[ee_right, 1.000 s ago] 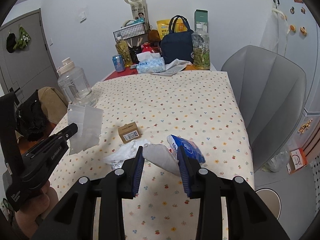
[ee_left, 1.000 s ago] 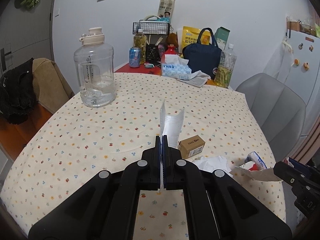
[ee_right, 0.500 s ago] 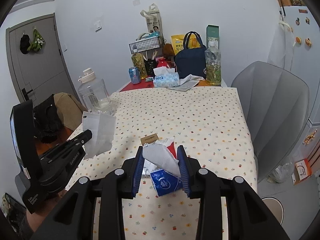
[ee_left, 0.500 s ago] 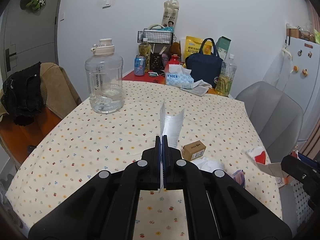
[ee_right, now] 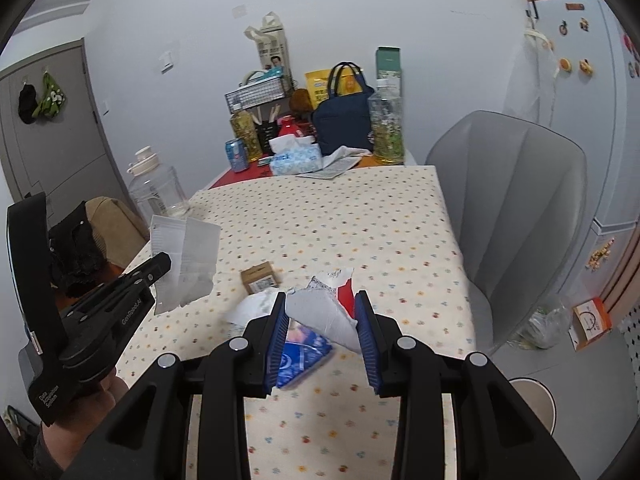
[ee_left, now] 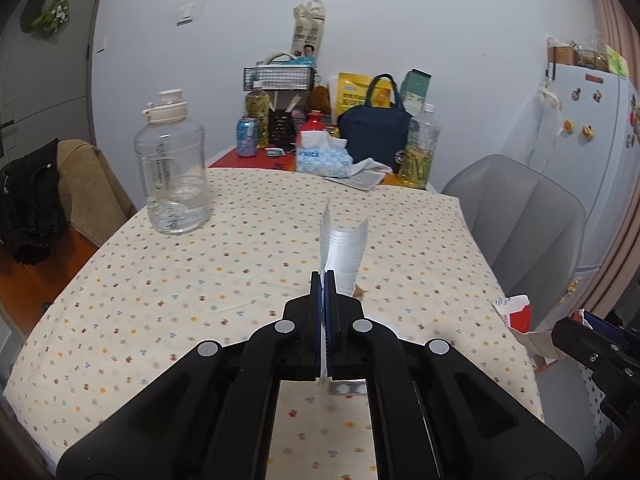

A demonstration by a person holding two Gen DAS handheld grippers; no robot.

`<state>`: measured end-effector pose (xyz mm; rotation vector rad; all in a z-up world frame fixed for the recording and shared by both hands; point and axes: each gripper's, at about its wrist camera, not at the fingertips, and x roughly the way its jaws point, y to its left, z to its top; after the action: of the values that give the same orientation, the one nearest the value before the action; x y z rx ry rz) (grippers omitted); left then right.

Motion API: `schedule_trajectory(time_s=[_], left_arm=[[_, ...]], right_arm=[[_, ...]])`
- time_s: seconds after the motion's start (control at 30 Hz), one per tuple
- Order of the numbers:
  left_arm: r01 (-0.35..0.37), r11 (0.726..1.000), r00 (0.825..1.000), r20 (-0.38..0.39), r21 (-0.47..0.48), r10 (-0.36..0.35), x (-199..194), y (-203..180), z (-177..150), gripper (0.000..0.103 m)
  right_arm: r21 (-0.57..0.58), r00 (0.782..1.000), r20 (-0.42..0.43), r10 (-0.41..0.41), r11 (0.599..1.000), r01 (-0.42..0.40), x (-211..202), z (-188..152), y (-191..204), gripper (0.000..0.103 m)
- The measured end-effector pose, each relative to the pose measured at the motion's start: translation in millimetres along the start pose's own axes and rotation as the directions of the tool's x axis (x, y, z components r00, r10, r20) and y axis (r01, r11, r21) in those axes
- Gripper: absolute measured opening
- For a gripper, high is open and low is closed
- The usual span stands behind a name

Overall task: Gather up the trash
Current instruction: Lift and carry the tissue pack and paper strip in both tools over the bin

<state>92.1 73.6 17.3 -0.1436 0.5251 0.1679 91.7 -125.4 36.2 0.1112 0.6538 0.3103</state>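
Note:
My left gripper point(ee_left: 324, 280) is shut on a clear plastic wrapper point(ee_left: 343, 252) and holds it above the flowered tablecloth point(ee_left: 200, 280); the wrapper also shows in the right wrist view point(ee_right: 186, 264). My right gripper point(ee_right: 322, 312) is shut on a torn red and white paper carton point(ee_right: 328, 304), lifted off the table; the carton shows at the right in the left wrist view point(ee_left: 516, 316). On the table below lie a blue snack packet point(ee_right: 302, 356), a crumpled white tissue point(ee_right: 252, 310) and a small brown box point(ee_right: 259, 277).
A big clear water jug point(ee_left: 173, 168) stands at the table's left. Bottles, a can, a tissue pack point(ee_left: 322, 158) and a navy bag point(ee_left: 376, 136) crowd the far end. A grey chair point(ee_right: 516, 216) is on the right, a white bin point(ee_right: 532, 400) on the floor.
Both grippers have risen and drawn back from the table. The right one lifted the torn carton clear of the blue packet. The left still holds the wrapper.

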Motion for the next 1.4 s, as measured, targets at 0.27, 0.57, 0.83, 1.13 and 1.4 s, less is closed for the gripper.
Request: schedule_trajectory(time_s=[0.27, 0.57, 0.83, 1.13, 1.4], left_arm=[[0.065, 0.997, 0.998, -0.009, 0.052, -0.065, 3, -45, -2, 0.002], [0.127, 0.985, 0.992, -0.023, 0.115, -0.125, 5, -93, -6, 0.002], [0.18, 0.968, 0.984, -0.044, 0.174, -0.175, 9, -140, -11, 0.002], [0.237, 0.94, 0.971, -0.082, 0.245, -0.224, 15, -194, -23, 0.002], [0.285, 0.908, 0.957, -0.133, 0.306, -0.256, 25, -242, -40, 0.002]], right_arm=[[0.057, 0.998, 0.012, -0.059, 0.997, 0.058, -14, -4, -40, 0.034], [0.129, 0.993, 0.022, -0.115, 0.985, 0.111, -25, -10, -86, 0.034], [0.196, 0.986, 0.018, -0.166, 0.967, 0.159, -36, -20, -128, 0.034], [0.281, 0.975, 0.001, -0.221, 0.936, 0.212, -44, -36, -177, 0.034], [0.357, 0.965, -0.03, -0.26, 0.899, 0.253, -46, -57, -223, 0.034]])
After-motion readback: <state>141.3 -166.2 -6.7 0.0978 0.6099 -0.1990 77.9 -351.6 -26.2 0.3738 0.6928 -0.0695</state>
